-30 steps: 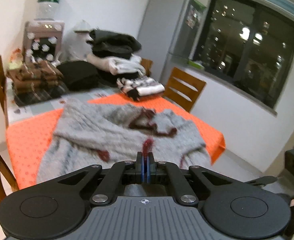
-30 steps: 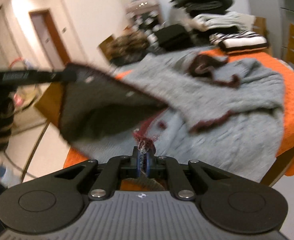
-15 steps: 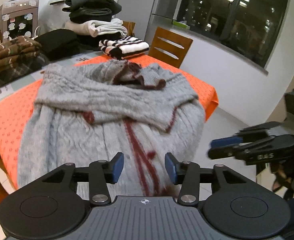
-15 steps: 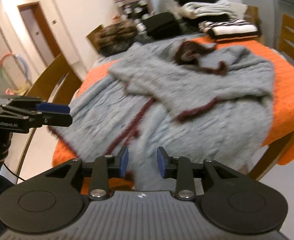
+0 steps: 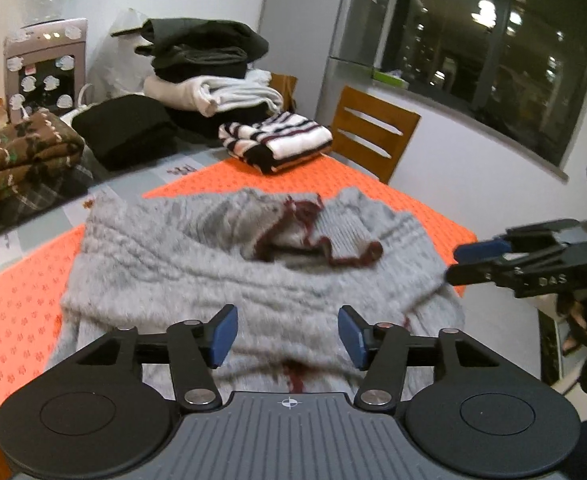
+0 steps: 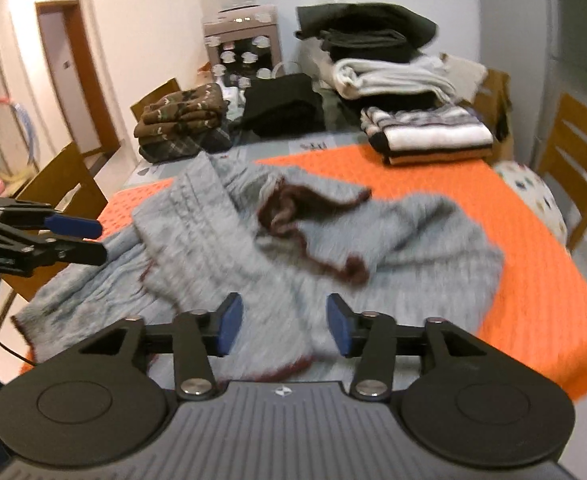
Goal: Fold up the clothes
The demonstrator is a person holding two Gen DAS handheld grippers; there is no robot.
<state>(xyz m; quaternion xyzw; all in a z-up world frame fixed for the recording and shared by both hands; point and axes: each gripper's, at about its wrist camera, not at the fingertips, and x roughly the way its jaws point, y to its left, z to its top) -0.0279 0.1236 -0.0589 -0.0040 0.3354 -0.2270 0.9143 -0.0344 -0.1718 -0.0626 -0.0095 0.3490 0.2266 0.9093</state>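
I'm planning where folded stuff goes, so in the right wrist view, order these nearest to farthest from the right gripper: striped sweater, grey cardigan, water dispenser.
1. Grey cardigan: directly under the open right gripper, on the orange cloth.
2. Striped sweater: folded, far right of the table.
3. Water dispenser: against the back wall.

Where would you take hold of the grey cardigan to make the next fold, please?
Probably at the bottom hem of the grey cardigan, coming from the near table edge. There the maroon-edged hem hangs over the edge, so each gripper can pinch a free corner and lift it toward the collar.
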